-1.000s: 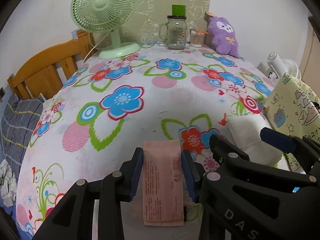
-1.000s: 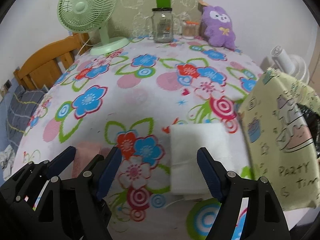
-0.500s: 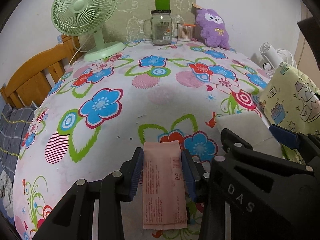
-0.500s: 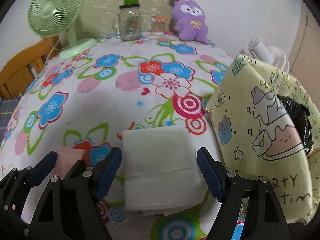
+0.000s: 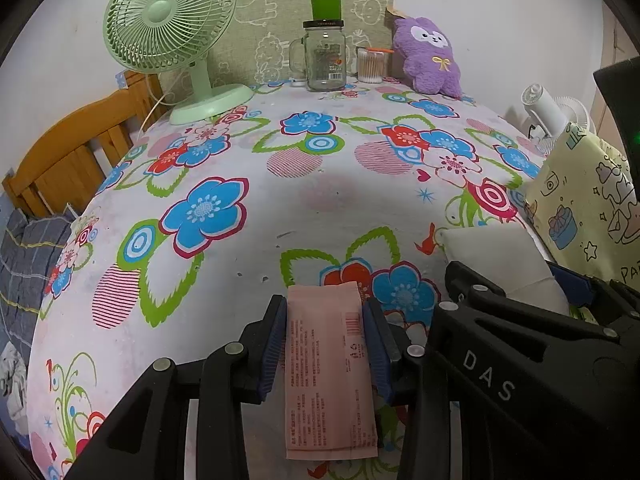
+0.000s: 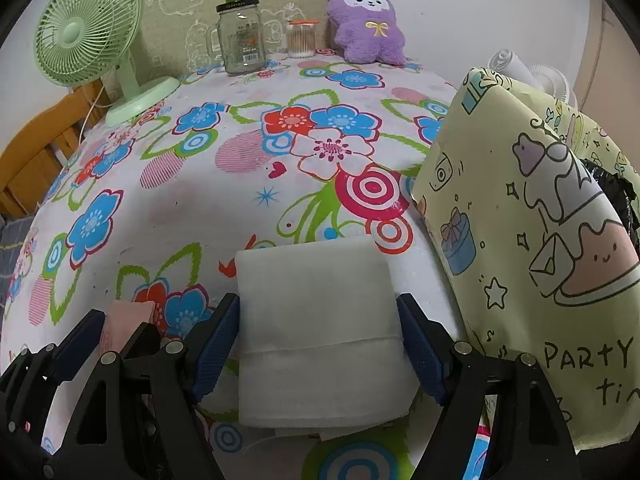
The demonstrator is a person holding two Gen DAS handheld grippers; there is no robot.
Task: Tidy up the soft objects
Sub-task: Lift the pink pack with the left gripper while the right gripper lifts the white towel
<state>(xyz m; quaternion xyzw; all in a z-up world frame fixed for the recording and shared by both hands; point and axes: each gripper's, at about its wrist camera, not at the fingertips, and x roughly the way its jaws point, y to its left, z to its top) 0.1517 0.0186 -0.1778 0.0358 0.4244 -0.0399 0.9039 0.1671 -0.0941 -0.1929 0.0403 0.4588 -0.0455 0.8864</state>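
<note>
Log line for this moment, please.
left gripper: shut on pink packet | right gripper: closing around white pad | yellow bag: beside pad

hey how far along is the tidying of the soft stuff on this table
Nothing looks put away yet. In hand: the left gripper is clamped on the pink packet, and the right gripper straddles the white folded pad, jaws closing. Left: lifting both, presumably into the yellow party bag.

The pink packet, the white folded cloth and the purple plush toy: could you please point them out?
pink packet (image 5: 328, 368), left wrist view, printed middle.
white folded cloth (image 6: 316, 320), right wrist view, top face.
purple plush toy (image 6: 368, 28), right wrist view, belly.
</note>
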